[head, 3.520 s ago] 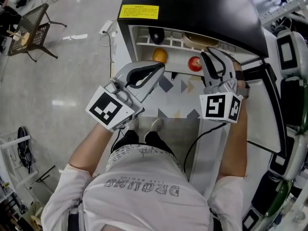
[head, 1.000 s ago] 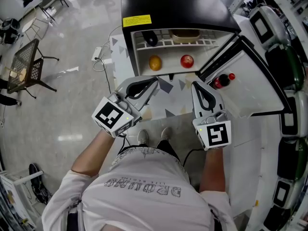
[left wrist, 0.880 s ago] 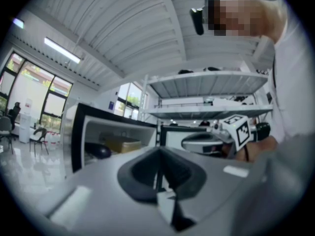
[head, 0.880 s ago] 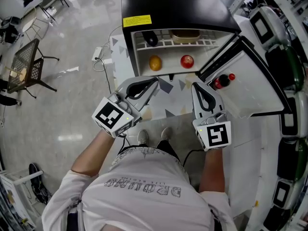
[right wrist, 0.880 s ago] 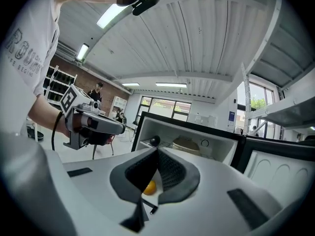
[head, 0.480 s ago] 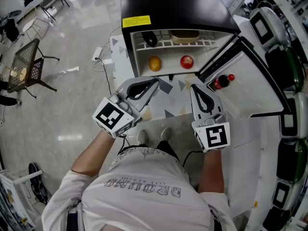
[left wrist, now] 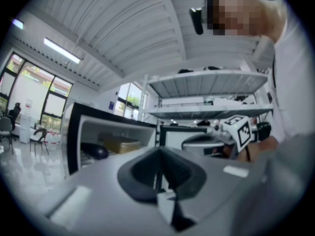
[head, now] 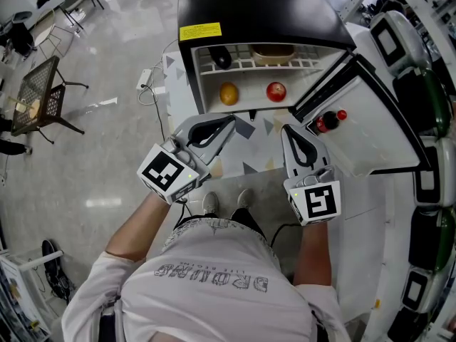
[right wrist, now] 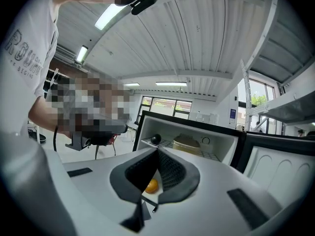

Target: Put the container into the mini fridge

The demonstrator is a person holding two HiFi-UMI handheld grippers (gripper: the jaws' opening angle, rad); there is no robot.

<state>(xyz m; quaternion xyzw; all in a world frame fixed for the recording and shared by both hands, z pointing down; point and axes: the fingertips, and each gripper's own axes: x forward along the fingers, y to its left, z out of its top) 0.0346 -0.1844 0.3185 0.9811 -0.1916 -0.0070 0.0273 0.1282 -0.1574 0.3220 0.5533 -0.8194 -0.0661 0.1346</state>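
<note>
Container inside open mini fridge; left gripper and right gripper fingers together, empty

Right claw has pulled back from the mini fridge. 3.5 s ago its tips were just beside the red apple, which now lies well ahead of it. The orange, then just ahead of the left claw, is now farther ahead. The open door now shows right of the right claw. In the last second the right claw edged slightly left.

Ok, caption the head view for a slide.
Left tool and right tool shut and empty before the open fridge; container sits on its top shelf.
</note>
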